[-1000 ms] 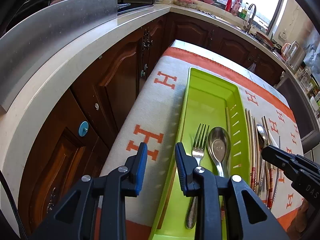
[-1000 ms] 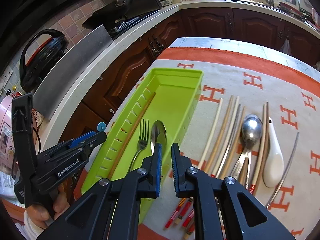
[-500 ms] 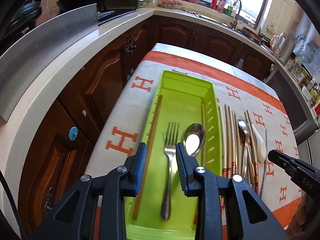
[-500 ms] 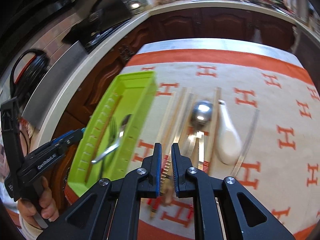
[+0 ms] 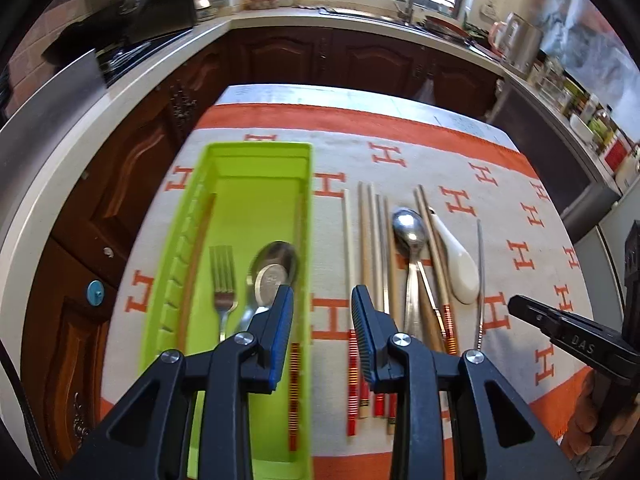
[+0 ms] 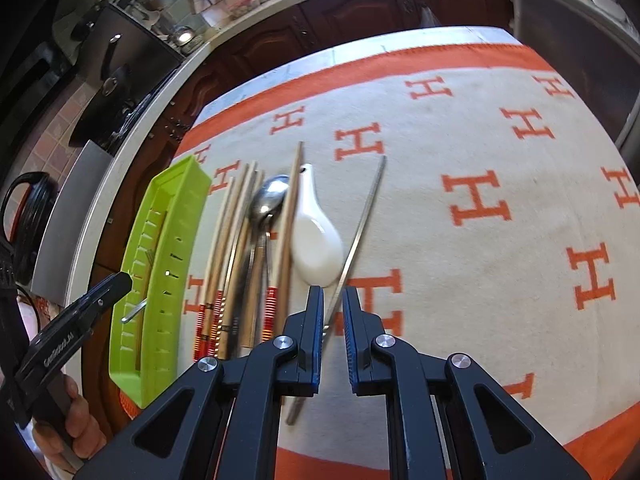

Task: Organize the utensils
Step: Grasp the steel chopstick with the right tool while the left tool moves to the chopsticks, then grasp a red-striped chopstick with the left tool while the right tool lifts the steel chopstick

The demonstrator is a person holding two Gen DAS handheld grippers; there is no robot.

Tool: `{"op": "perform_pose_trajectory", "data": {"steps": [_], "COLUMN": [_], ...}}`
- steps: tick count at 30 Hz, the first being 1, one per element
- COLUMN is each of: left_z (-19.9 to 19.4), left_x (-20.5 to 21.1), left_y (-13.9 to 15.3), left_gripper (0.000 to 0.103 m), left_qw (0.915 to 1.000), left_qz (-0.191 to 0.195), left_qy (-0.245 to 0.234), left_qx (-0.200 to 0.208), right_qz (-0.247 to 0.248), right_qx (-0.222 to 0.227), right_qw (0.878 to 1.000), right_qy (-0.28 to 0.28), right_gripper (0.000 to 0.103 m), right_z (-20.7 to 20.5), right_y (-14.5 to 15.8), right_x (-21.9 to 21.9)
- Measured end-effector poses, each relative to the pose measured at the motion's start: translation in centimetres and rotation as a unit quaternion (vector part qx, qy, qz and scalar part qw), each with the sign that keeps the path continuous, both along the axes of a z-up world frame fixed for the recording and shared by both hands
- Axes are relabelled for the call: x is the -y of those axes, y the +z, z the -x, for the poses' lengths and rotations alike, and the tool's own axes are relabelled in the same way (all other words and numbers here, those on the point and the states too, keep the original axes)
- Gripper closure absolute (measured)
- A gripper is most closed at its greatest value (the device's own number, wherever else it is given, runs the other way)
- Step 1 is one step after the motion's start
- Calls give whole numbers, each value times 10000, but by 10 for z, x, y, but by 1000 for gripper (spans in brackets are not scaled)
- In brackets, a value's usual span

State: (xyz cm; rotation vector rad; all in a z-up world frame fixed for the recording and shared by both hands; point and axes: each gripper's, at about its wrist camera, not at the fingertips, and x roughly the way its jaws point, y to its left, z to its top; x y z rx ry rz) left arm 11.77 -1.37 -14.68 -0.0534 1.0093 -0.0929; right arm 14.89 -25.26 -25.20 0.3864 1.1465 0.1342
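Looking down the left wrist view, a green tray is seen in the left half of the frame, with a fork and a spoon lying inside it, plus a chopstick along its right wall. The left gripper is held with its fingers spread apart and nothing between them, low in the centre, over the tray's right wall. Right of the tray, on the H-patterned cloth covering the surface, a row of chopsticks is laid out, then a second metal spoon, a white ceramic spoon and a thin metal rod.

In the right wrist view, the right gripper is parked bottom centre with its fingers only slightly apart; the rod runs up between them, but whether it's actually pinched can't be told. The white spoon sits just left of the rod, the chopstick bunch further left, and the tray at the far left.
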Motion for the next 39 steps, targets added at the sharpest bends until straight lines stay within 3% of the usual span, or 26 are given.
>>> {"op": "perform_pose_trajectory", "data": {"steps": [3, 6, 11, 16, 21, 25, 28, 33, 39], "left_z": [-5, -8, -12, -15, -18, -19, -23, -37, -55], "left_x": [17, 27, 31, 29, 32, 38, 42, 48, 62], "left_y": [-3, -5, -9, -14, -17, -19, -21, -31, -51], "left_gripper": [75, 74, 74, 74, 74, 74, 74, 75, 88], "left_qw": [9999, 9997, 9996, 9995, 9992, 9988, 9974, 9906, 9805], "left_qz": [-43, -65, -122, -108, -51, 47, 285, 945, 1413], "left_qy": [-144, -212, -210, -161, -197, -299, -428, -608, -739], "left_qx": [-73, -112, -174, -261, -331, -396, -495, -776, -1150], "right_qz": [-57, -44, 220, 977, 2077, 2258, 2016, 1185, 668], "right_qx": [-115, -214, -312, -164, 85, 109, 59, -112, -242], "right_qw": [9999, 9997, 9992, 9947, 9761, 9726, 9789, 9924, 9952], "right_qy": [20, 72, 152, 286, 634, 545, 314, -301, -677], "right_gripper": [92, 82, 81, 81, 82, 94, 98, 98, 98], "right_z": [-4, -9, -21, -27, -22, -21, -21, -15, -7], "right_y": [-7, -17, -29, -31, -33, -34, -34, -31, -33], "right_x": [1, -2, -18, -40, -71, -69, -51, -3, 37]}}
